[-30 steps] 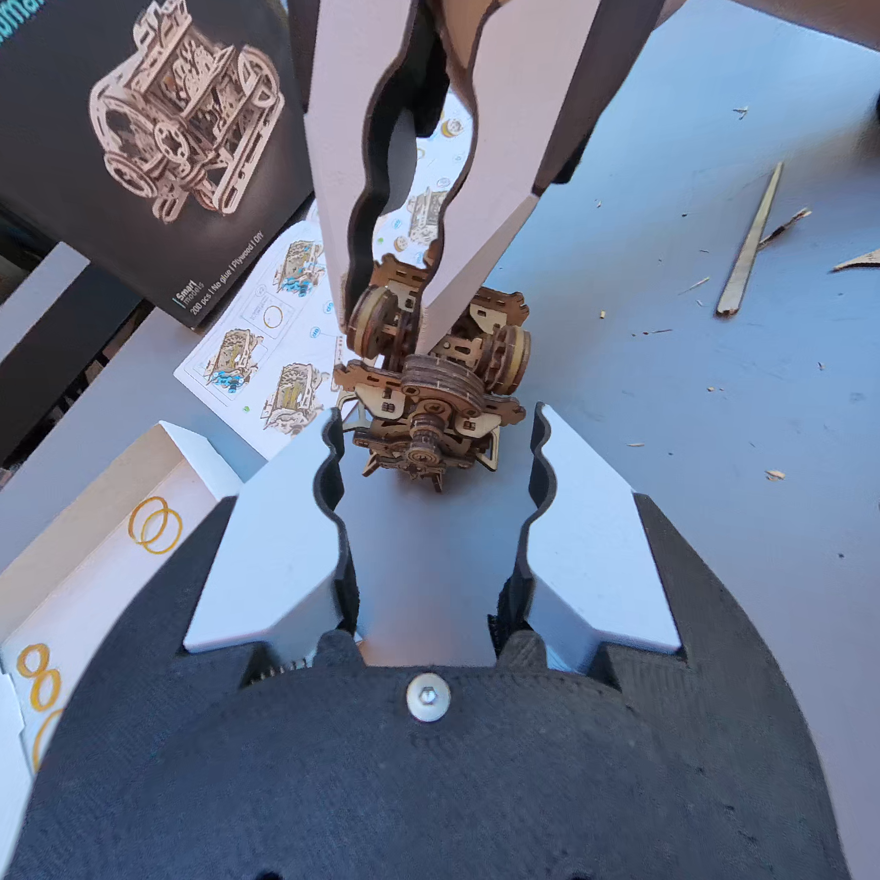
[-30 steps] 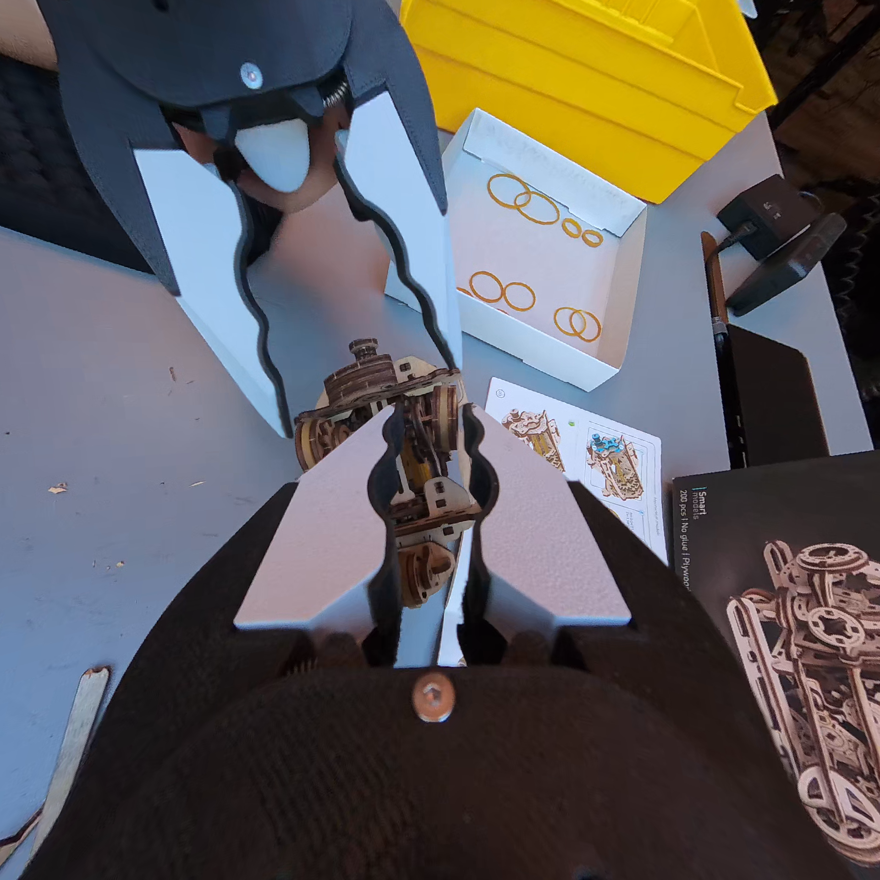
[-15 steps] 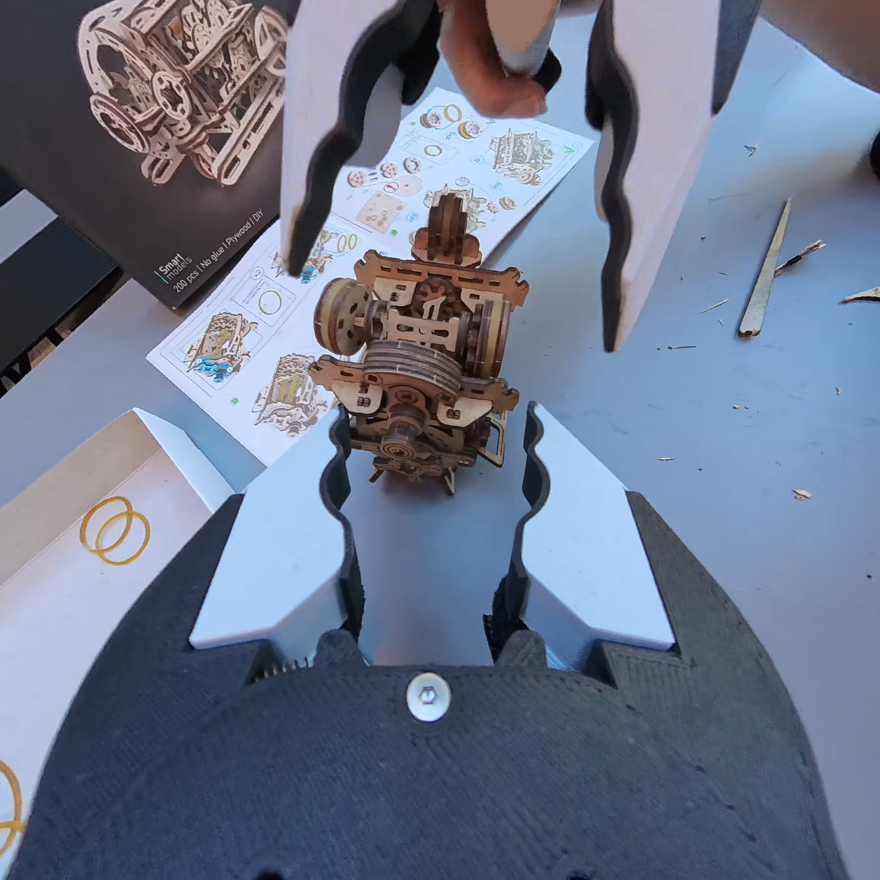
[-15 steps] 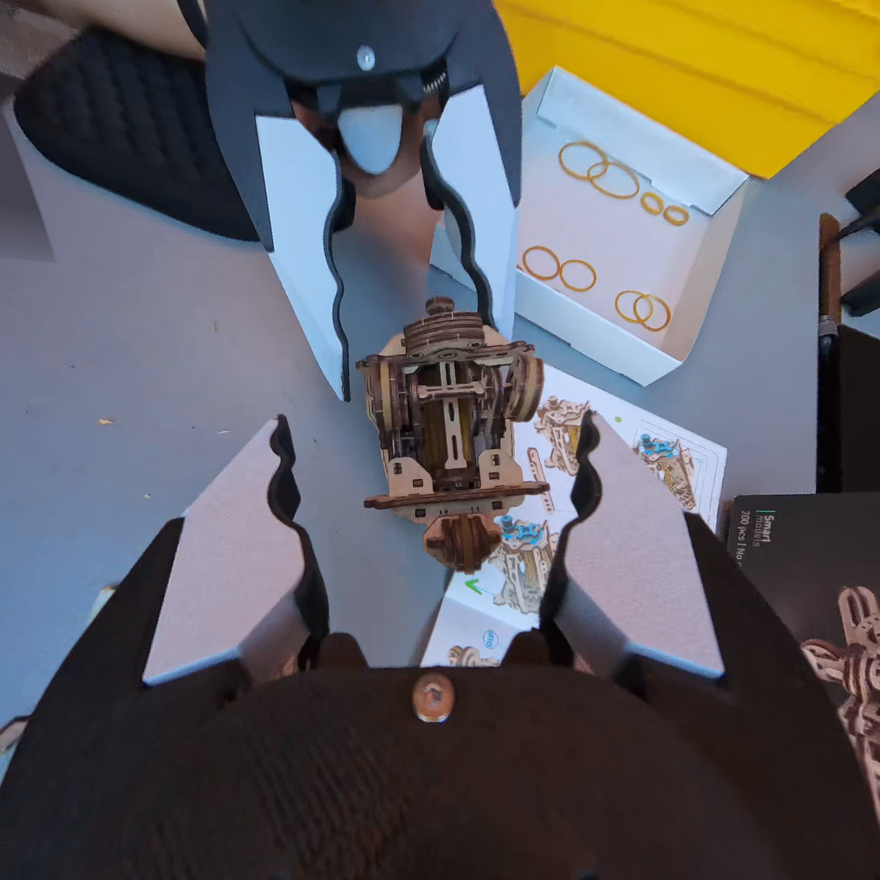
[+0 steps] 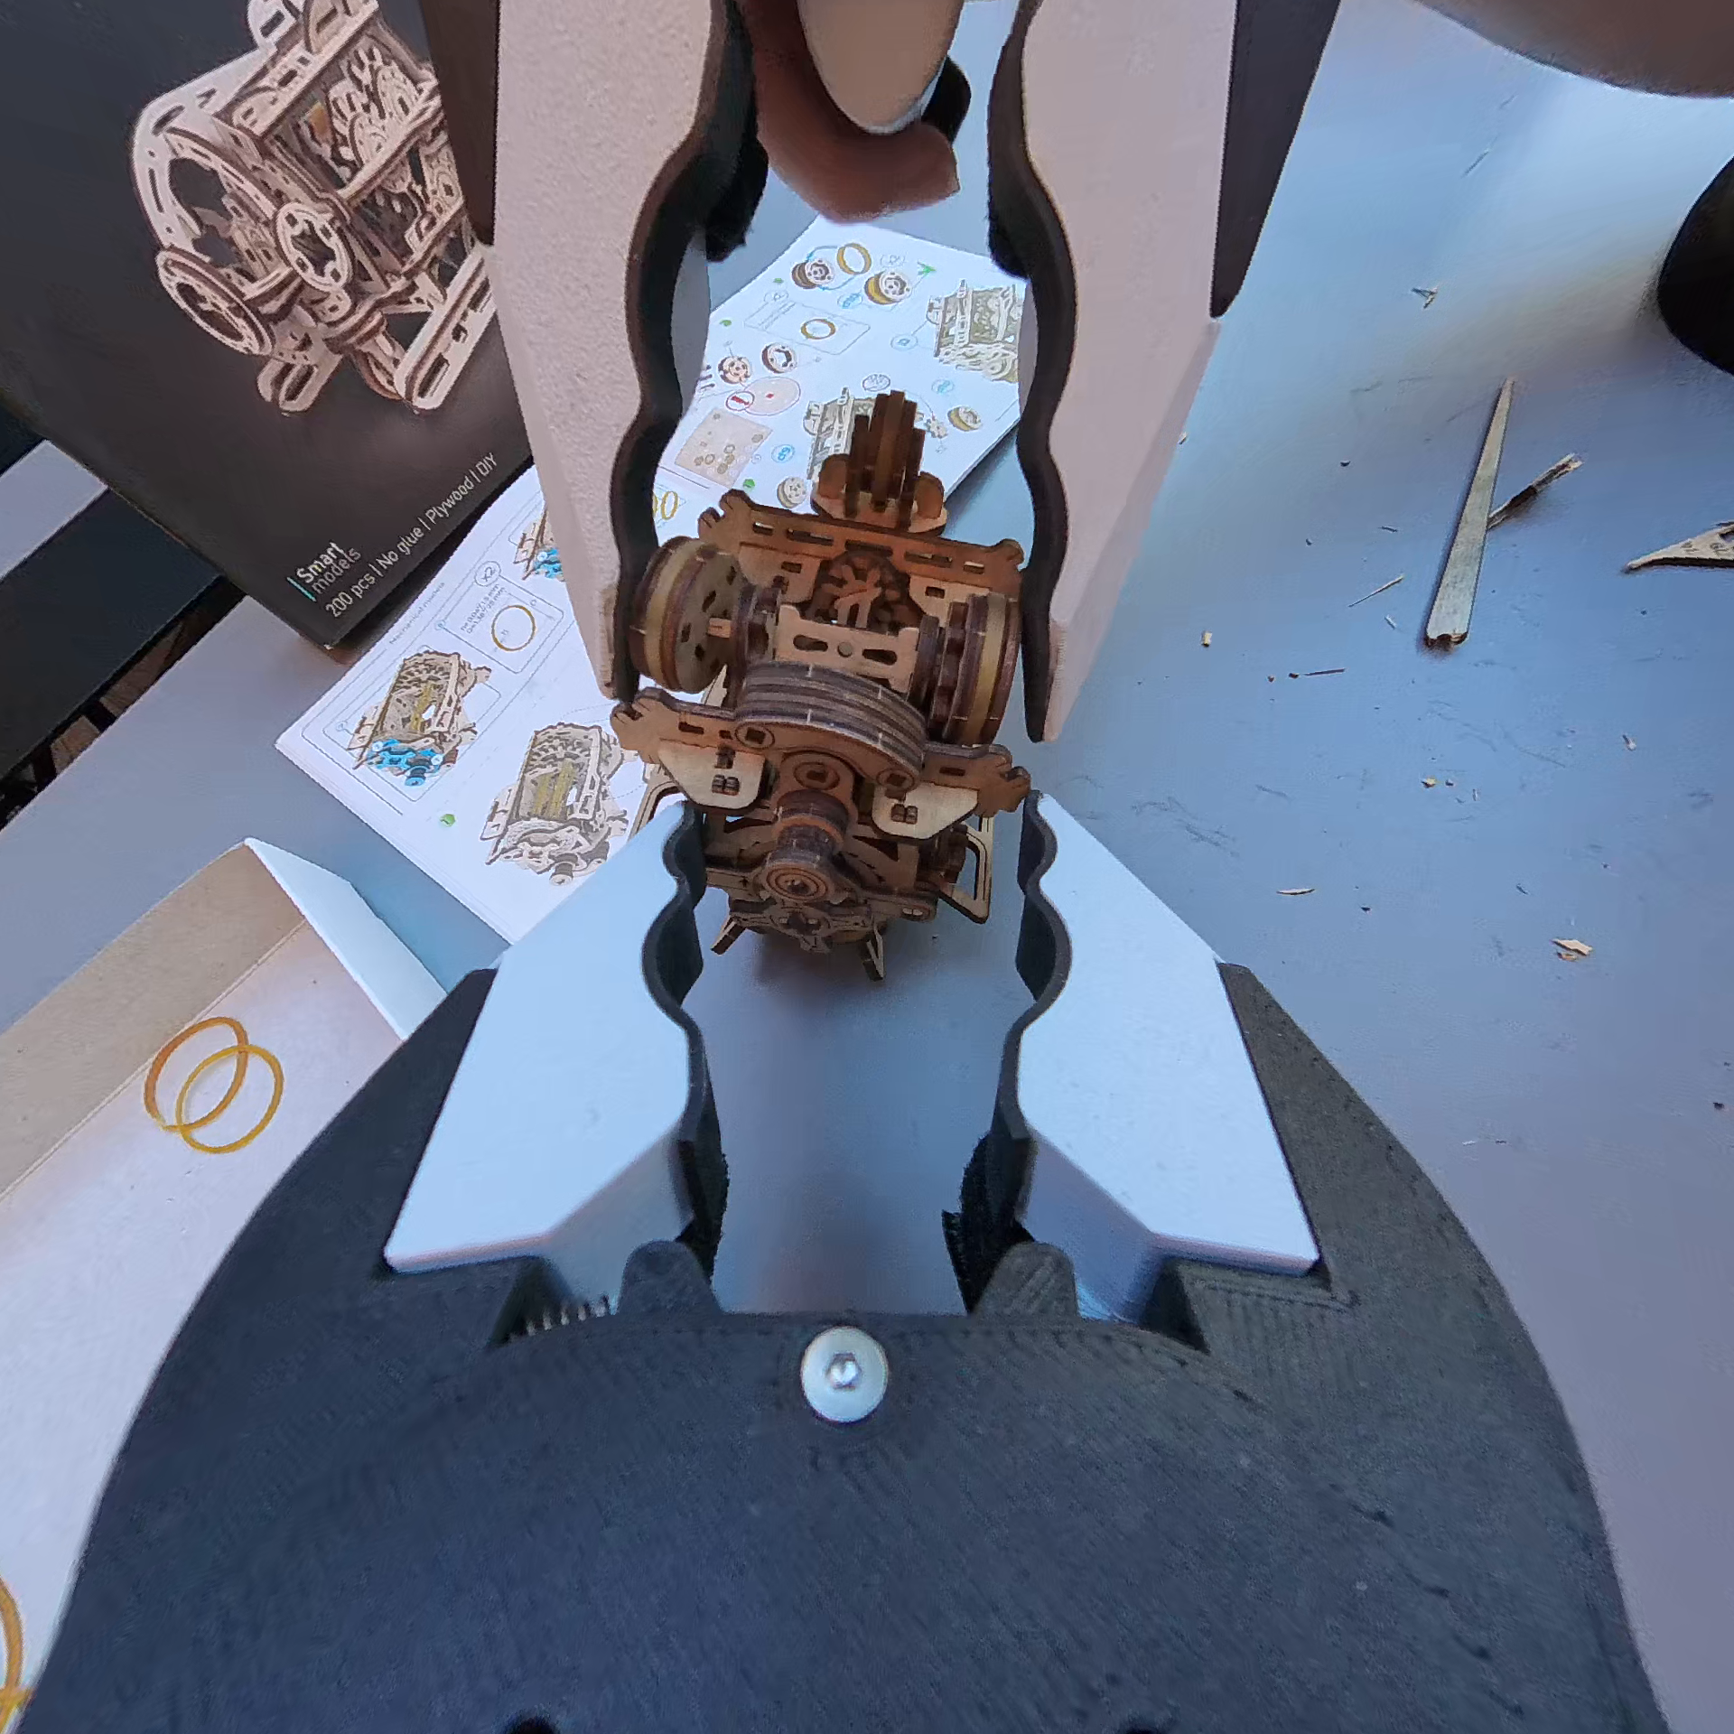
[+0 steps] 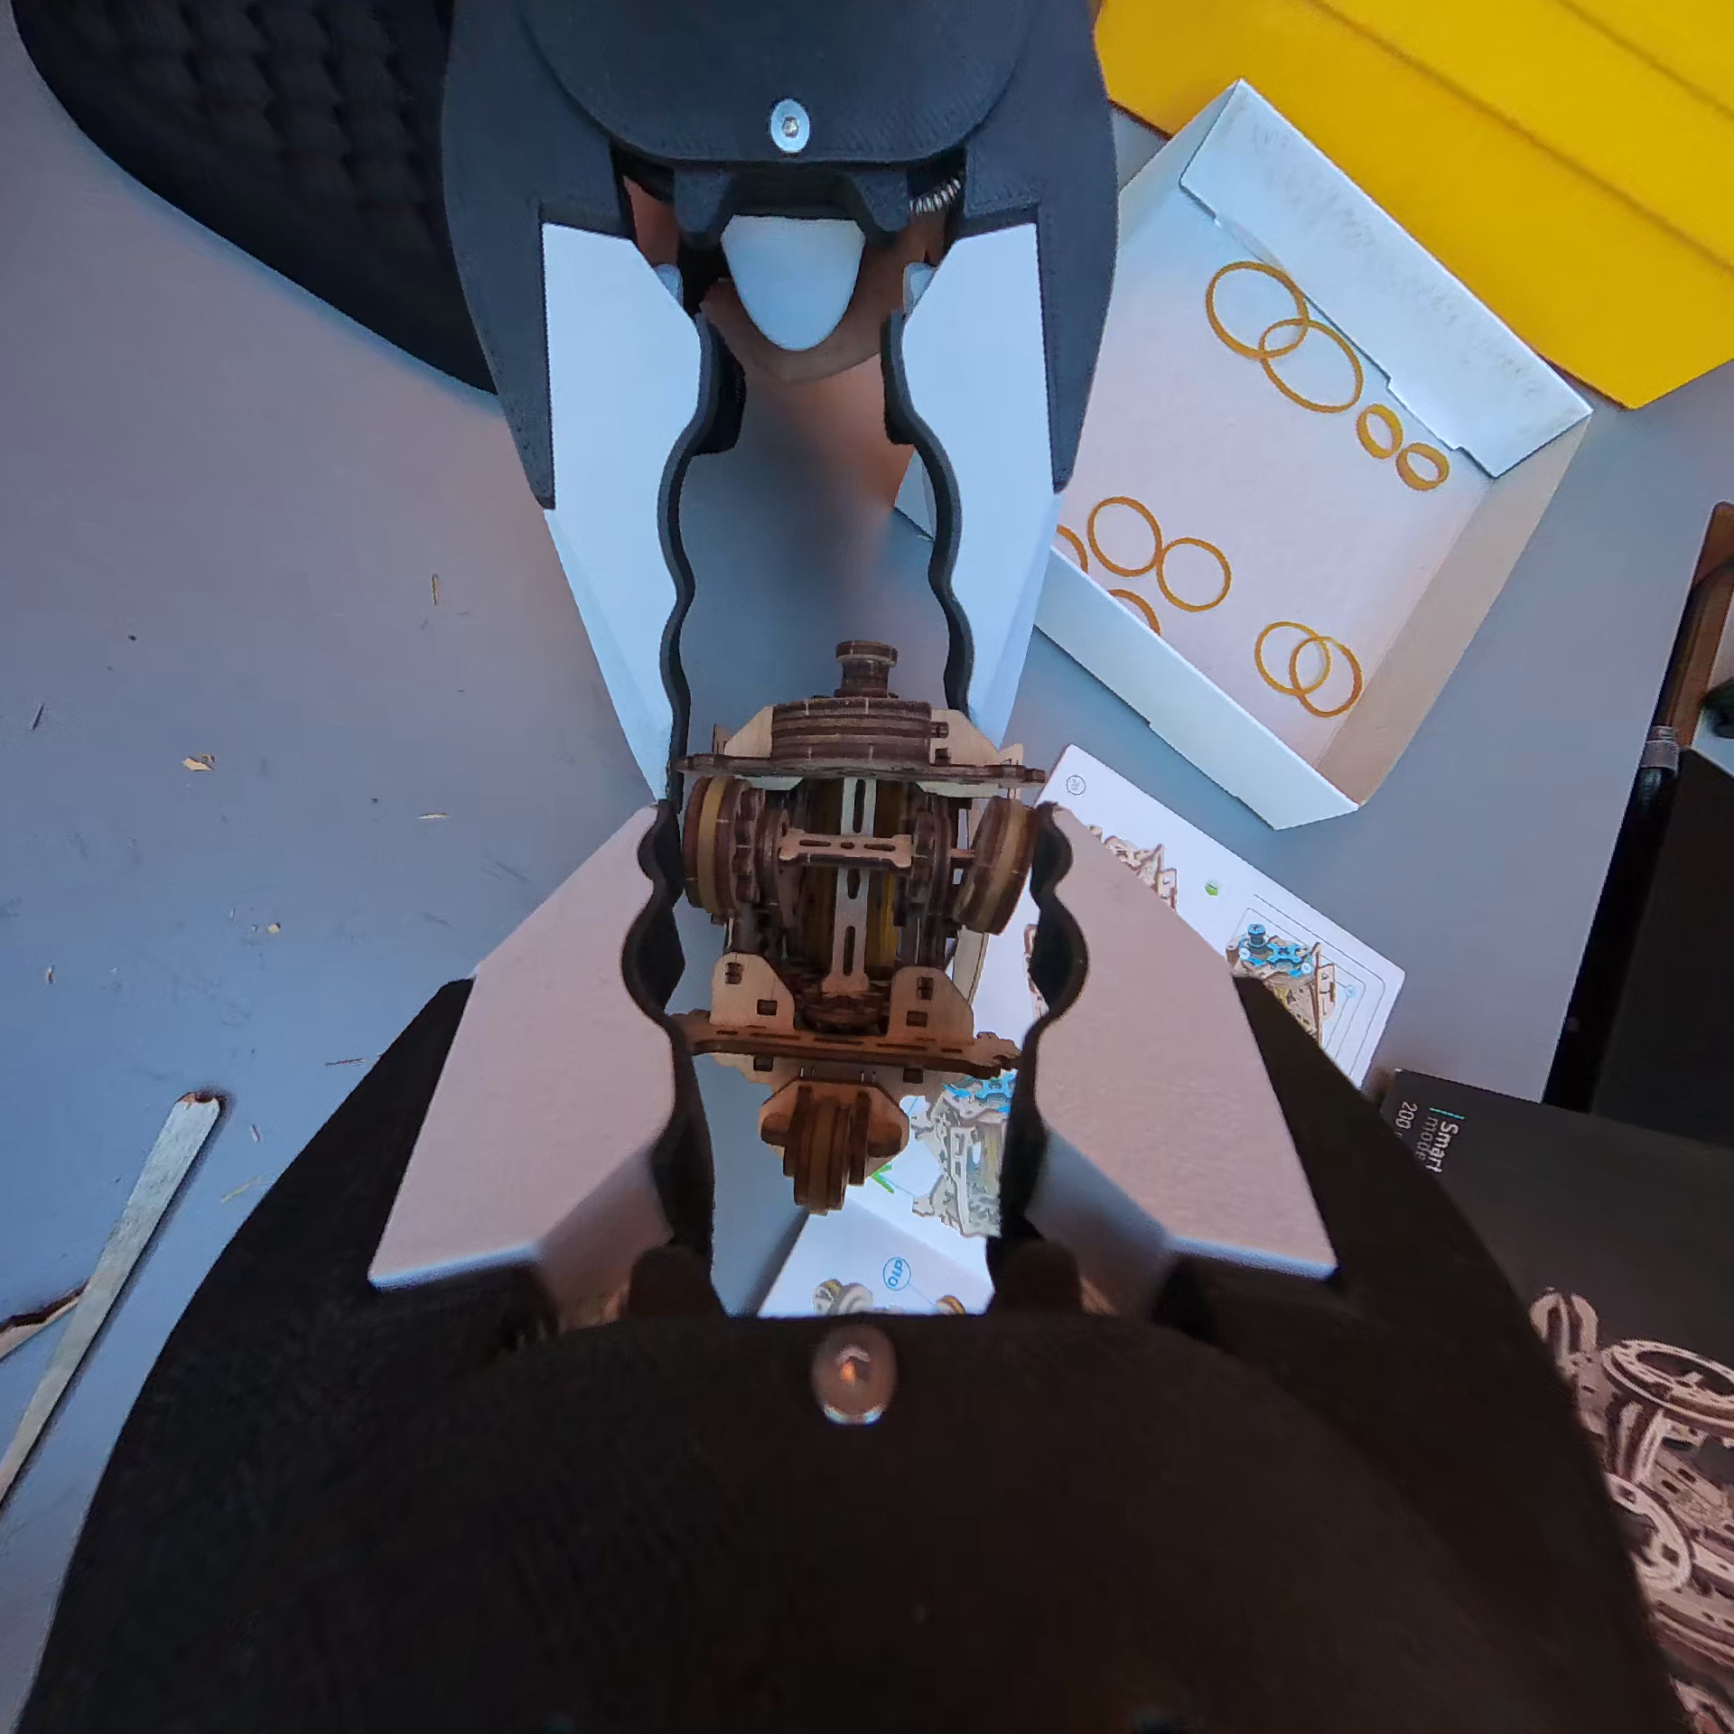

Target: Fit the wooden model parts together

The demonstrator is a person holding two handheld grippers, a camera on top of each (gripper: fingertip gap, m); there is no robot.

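The wooden model (image 5: 826, 713), a brown plywood gear mechanism, stands on end on the grey table (image 5: 1314, 938). In the left wrist view my right gripper (image 5: 830, 704) comes down from the far side, and its pads press on the model's two side wheels. The right wrist view shows the same: my right gripper (image 6: 849, 835) clasps the wheels of the model (image 6: 844, 891). My left gripper (image 5: 854, 826) is open around the model's lower end, with a small gap on the right side. It also shows in the right wrist view (image 6: 816, 741), behind the model.
An instruction sheet (image 5: 469, 713) and a black box (image 5: 235, 281) lie at the left. A white tray (image 6: 1314, 525) holds several rubber bands, with a yellow bin (image 6: 1407, 141) beyond it. Wood offcuts (image 5: 1464, 525) and chips lie at the right. My left and right fingertips are right by each other.
My right gripper let go of its narrow hold on the model, opened wide, then closed on the model's two side wheels. My left gripper's fingers drew a little closer together around the lower end.
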